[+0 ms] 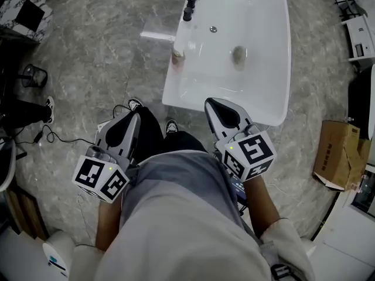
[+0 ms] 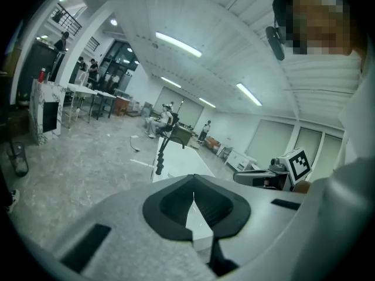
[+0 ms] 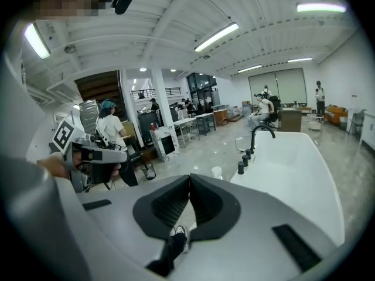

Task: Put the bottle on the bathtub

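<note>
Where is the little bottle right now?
In the head view, the bottle sits at the left edge of the bathtub, just below the black taps.

The bathtub (image 1: 266,45) basin lies open from above. On its left rim a black faucet set (image 1: 191,2) and a small bottle (image 1: 177,55) stand in the way; right of it, a cardboard box (image 1: 336,154).

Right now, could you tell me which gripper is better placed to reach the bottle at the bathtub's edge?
Probably right: the right gripper sits nearer the bottle, nearly pointing at it.
</note>
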Demonstrator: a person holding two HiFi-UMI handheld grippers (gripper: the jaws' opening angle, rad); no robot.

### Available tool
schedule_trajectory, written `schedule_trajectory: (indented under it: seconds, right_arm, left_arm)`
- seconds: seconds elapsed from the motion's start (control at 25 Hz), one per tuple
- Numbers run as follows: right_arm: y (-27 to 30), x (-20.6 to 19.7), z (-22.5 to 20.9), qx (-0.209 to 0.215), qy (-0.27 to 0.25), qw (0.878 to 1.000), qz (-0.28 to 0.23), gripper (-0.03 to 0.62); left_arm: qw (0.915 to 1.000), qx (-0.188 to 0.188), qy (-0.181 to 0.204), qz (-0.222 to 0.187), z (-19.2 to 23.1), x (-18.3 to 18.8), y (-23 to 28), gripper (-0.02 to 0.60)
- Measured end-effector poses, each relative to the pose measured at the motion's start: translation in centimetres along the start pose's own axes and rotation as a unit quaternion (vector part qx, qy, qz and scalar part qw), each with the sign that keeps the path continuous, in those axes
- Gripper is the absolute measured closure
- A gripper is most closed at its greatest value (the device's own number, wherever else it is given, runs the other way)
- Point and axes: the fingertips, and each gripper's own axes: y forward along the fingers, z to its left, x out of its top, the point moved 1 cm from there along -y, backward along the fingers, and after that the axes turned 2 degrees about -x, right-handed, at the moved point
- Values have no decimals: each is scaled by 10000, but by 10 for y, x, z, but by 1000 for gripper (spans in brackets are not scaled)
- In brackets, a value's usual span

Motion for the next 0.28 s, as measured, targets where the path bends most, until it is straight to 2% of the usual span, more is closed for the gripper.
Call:
schedule_trajectory:
  seconds: [0.28]
  right_arm:
    - [5,-2,-10,-51,-34,9999,127,582]
  left_arm:
    - [9999,111,-115,-13,8,2,3,574]
